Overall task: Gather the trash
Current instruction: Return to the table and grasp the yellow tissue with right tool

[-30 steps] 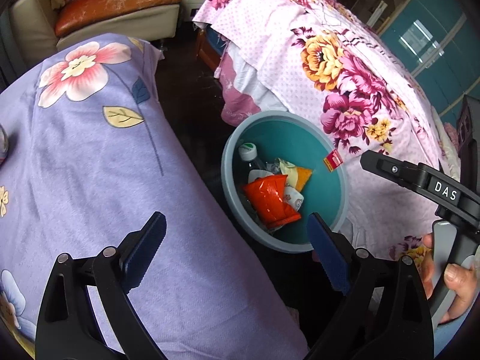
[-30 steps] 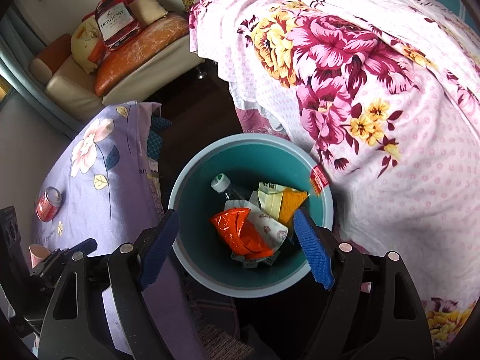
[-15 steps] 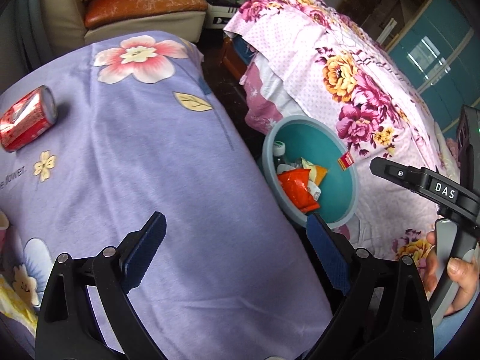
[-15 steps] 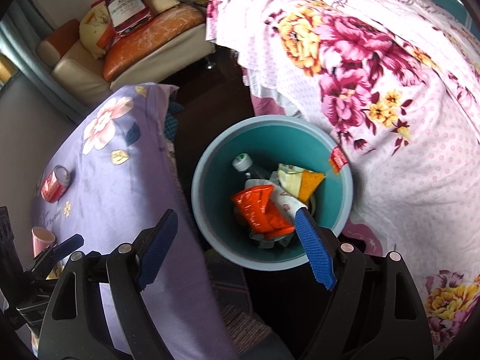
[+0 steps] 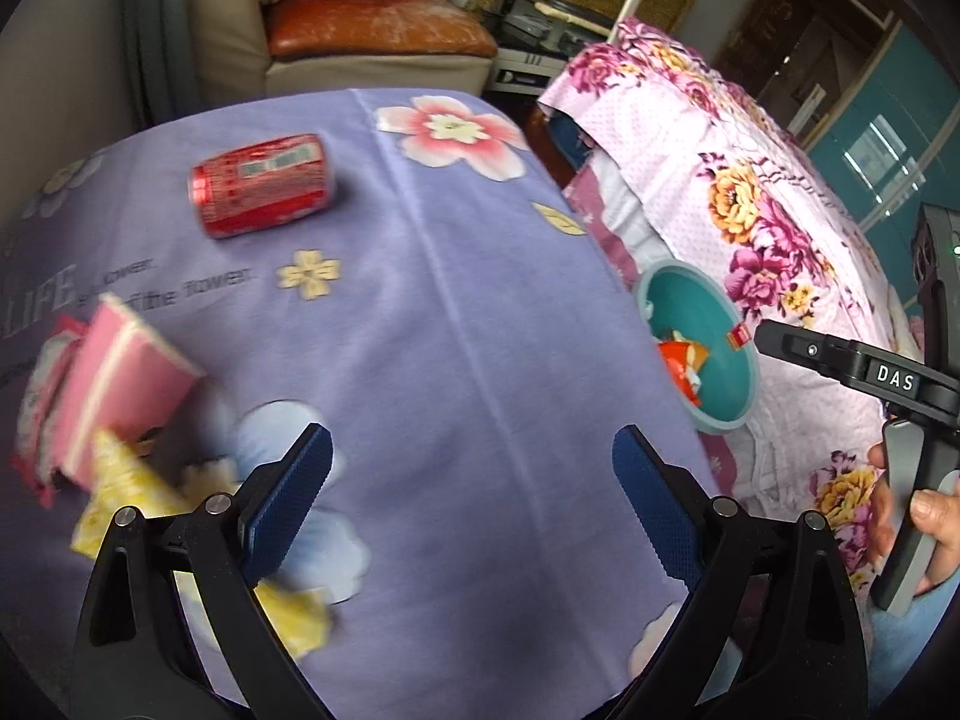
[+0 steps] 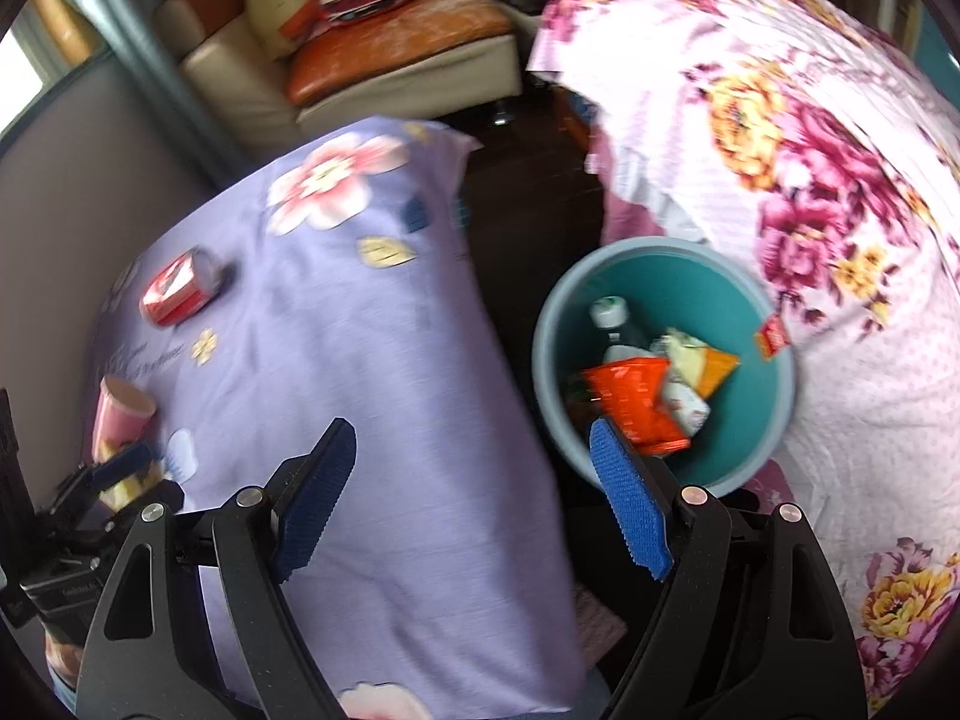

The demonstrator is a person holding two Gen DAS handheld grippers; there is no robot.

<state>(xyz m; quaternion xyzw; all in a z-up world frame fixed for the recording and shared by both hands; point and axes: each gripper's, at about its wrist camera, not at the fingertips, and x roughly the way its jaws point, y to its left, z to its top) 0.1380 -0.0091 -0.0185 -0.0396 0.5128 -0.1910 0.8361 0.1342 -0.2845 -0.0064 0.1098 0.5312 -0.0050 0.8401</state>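
Note:
A red can [image 5: 262, 183] lies on its side on the purple floral tablecloth [image 5: 468, 324]; it also shows in the right wrist view [image 6: 179, 288]. A pink paper cup [image 5: 114, 387] lies at the left with a yellow wrapper [image 5: 138, 498] beside it. The teal bin [image 6: 663, 396] on the floor holds an orange wrapper [image 6: 636, 402], a bottle and other packets. My left gripper [image 5: 471, 495] is open and empty above the table, near the yellow wrapper. My right gripper [image 6: 471, 495] is open and empty over the table edge beside the bin.
A bed with a pink floral cover [image 6: 810, 180] stands right of the bin. A cream sofa with an orange cushion [image 5: 372, 30] is at the back. Dark floor lies between table and bed. The right hand-held gripper [image 5: 888, 384] shows at the left view's right edge.
Both grippers have swung left from over the bin toward the table. The can, pink cup and yellow wrapper have come into the left view. Both stay open.

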